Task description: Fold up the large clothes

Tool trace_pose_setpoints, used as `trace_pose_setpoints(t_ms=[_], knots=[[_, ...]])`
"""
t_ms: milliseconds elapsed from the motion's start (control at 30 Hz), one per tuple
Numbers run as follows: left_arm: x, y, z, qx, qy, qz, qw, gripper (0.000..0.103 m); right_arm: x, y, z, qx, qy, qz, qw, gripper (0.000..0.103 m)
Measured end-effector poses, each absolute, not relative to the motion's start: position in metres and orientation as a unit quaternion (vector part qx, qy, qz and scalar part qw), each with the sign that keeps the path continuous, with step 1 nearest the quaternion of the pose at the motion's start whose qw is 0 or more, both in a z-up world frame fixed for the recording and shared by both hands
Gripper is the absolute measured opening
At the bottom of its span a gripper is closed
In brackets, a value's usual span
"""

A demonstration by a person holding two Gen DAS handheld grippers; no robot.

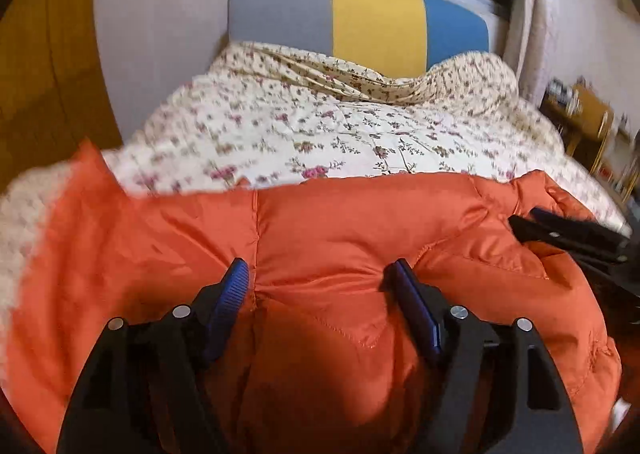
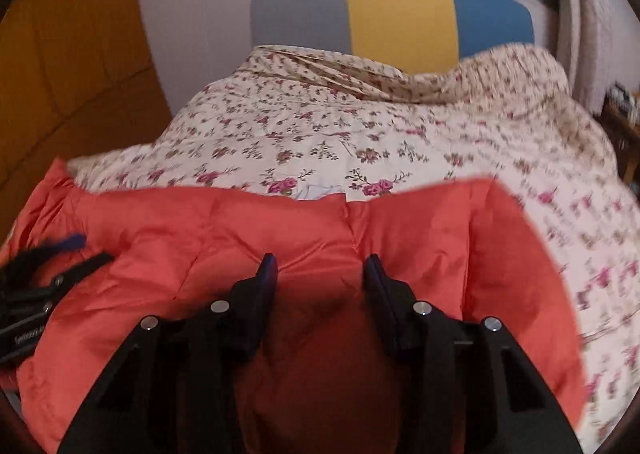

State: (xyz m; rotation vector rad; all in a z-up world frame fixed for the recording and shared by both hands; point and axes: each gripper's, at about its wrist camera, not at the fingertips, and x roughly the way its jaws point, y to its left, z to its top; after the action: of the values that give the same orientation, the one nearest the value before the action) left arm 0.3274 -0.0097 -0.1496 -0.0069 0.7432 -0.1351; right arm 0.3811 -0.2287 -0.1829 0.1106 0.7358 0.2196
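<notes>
An orange padded jacket (image 1: pixel 340 238) is lying across the near part of a bed, spread over a floral quilt (image 1: pixel 320 126), and both cameras are looking along their fingers over it toward a headboard (image 1: pixel 360 22) striped grey, yellow and blue.

In the left wrist view, the left gripper (image 1: pixel 318 274) is hovering above the jacket with its blue-padded fingers (image 1: pixel 230 298) standing wide apart; the orange cloth is showing in the gap, but neither pad is pressing on it. This view alone is catching wooden furniture (image 1: pixel 588 122) at the right edge of the room, blurred, and the right gripper (image 1: pixel 568 238) reaching in from the right over the jacket's edge.

In the right wrist view, the right gripper (image 2: pixel 322 274) is standing part open, narrower than the left, over the jacket (image 2: pixel 280 230), with nothing pinched between its pads. Only here is the left gripper (image 2: pixel 48 274) appearing from the side, at the left edge, blurred. This view is also showing the quilt (image 2: pixel 360 134) running down past the jacket's right edge, and an orange-brown panel (image 2: pixel 72 34) filling the left.
</notes>
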Motion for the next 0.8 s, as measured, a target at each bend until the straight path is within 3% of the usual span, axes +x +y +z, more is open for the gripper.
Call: trace_pose_setpoints(t_ms=[267, 367, 533, 700, 800], knots=[[0.338, 0.002, -0.169, -0.063, 0.352, -0.083, 0.93, 0.075, 0.396, -0.223, -0.194, 0.046, 0.365, 0.109, 0.924, 0.046], [0.337, 0.002, -0.17, -0.067, 0.354, -0.087, 0.929, 0.076, 0.39, -0.234, -0.183, 0.07, 0.367, 0.124, 0.919, 0.053], [0.335, 0.004, -0.171, -0.068, 0.355, -0.089, 0.928, 0.076, 0.364, -0.282, -0.159, 0.094, 0.335, 0.062, 0.935, 0.053], [0.333, 0.005, -0.171, -0.064, 0.355, -0.088, 0.928, 0.076, 0.378, -0.323, -0.195, 0.173, 0.382, 0.014, 0.908, 0.051], [0.332, 0.004, -0.17, -0.064, 0.355, -0.089, 0.928, 0.076, 0.385, -0.316, -0.201, 0.155, 0.386, -0.009, 0.909, 0.051]])
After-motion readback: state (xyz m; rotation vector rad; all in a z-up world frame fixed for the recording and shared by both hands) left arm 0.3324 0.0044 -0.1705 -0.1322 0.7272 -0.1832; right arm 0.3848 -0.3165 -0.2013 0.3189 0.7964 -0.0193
